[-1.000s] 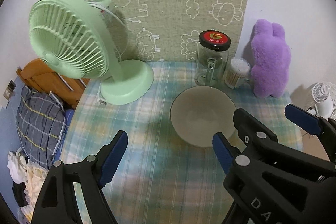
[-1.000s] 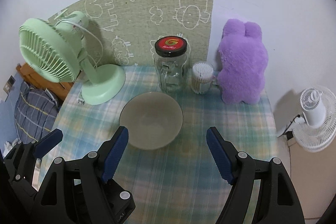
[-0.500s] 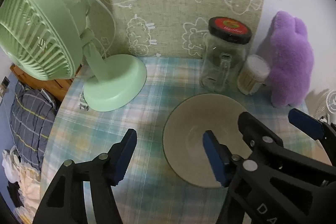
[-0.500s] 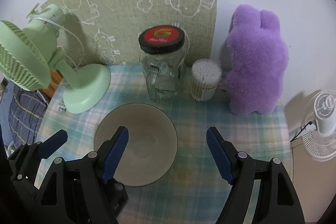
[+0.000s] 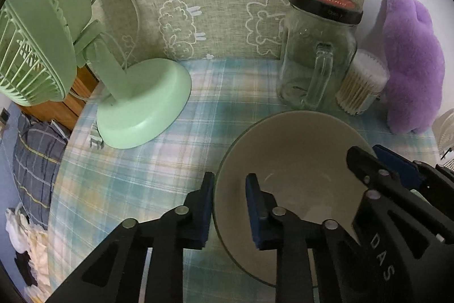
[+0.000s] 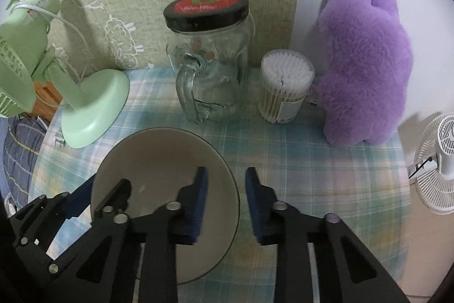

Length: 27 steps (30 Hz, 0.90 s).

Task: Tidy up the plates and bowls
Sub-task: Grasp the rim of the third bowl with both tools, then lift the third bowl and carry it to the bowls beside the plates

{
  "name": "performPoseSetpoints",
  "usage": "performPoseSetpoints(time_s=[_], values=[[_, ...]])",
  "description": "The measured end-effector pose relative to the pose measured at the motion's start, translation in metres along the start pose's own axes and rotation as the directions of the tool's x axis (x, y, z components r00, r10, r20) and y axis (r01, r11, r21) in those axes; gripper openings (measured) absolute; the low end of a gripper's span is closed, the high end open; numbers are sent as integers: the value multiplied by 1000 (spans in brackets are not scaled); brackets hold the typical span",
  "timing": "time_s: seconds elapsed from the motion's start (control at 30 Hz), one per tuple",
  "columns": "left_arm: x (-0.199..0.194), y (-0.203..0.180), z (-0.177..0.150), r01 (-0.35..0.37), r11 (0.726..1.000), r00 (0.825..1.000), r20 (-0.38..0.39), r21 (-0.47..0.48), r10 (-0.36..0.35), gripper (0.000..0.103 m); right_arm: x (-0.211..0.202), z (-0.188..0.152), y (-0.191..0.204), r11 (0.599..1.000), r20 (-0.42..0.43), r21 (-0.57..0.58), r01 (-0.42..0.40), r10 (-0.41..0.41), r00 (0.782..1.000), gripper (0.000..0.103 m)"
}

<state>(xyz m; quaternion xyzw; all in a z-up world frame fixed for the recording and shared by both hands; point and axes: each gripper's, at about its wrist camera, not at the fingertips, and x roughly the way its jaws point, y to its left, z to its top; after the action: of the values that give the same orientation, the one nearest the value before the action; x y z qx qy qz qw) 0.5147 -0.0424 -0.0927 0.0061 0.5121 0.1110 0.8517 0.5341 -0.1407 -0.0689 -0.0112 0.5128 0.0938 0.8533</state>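
Note:
A beige bowl [image 5: 298,155] [image 6: 159,161] stands on the blue plaid tablecloth [image 5: 142,166]. My left gripper [image 5: 229,189] straddles the bowl's left rim, one blue pad against the outer wall and one inside, and its jaws are closing onto the rim. My right gripper [image 6: 225,183] straddles the right rim with one pad inside the bowl. Its jaws are closing, and a thin strip of cloth still shows between the outer pad and the rim. Each gripper also shows at the edge of the other view: the right gripper [image 5: 371,158] and the left gripper [image 6: 102,189].
Behind the bowl stand a glass mug jar with a black lid [image 6: 210,61], a tub of cotton swabs [image 6: 283,87] and a purple plush toy [image 6: 366,61]. A green desk fan [image 5: 136,104] stands at the back left. A white fan [image 6: 439,161] stands off the table's right edge.
Both grippers came down and forward onto the bowl. Their jaws narrowed from wide open to straddling its rim, left on the left side, right on the right side.

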Motion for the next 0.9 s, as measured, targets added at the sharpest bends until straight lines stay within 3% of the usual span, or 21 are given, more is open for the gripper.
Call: performPoseSetpoints(time_s=[0.1,0.9], values=[[1,2,0,-12,1000,1000,4,7,12,15,4,0,2,1000,4,-11,18,-17,1000,18],[-29,7,-28,6,1000,999,-52,-22,-7,14,-24,-21,-1,1000,-25,3,26,-26,999,18]])
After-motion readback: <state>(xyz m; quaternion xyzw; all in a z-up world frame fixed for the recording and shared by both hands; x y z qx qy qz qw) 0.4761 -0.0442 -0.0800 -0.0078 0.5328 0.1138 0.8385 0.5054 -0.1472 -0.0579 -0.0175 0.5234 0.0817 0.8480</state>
